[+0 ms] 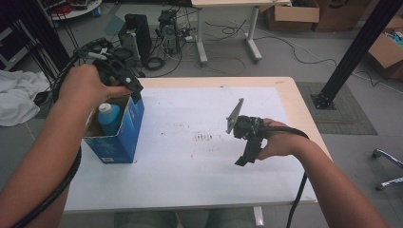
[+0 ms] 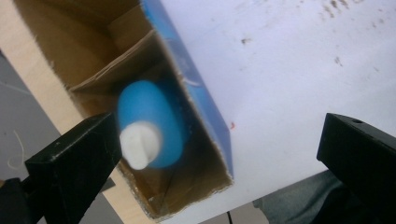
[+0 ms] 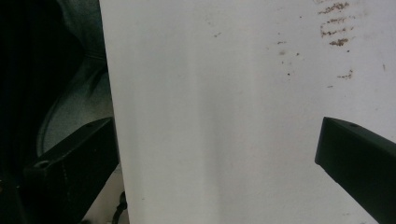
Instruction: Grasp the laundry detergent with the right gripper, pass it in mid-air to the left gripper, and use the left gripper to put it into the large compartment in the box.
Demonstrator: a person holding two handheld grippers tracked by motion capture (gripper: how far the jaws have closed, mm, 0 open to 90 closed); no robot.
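High view puts the left gripper (image 1: 127, 81) at the upper left of the frame, held above the open top of a blue box (image 1: 124, 135) that stands on the left part of the white table (image 1: 190, 175). A blue bottle (image 1: 109, 118) stands inside the box, upright, its long axis vertical and its white cap pointing up toward the gripper. In the left gripper view the camera looks almost straight down that axis: the bottle (image 2: 152, 123) shows end-on as a blue oval with the white cap at its lower left, a little blurred, sitting in a compartment of the brown cardboard interior, against the blue wall of the box (image 2: 205, 105). The left gripper (image 2: 219, 154) has its two black jaws spread wide, one at the lower left of the frame and one at the lower right; the cap appears just beside the left jaw, and nothing is pressed between the two. The right gripper (image 1: 244, 159) sits at the centre right of the high view, low over the bare table and well apart from the box, its grey plate tilted up. In the right gripper view the right gripper (image 3: 217, 154) also stands open, its jaws far apart over the white surface with a few brown marks (image 3: 334, 23) at the upper right and nothing between them.
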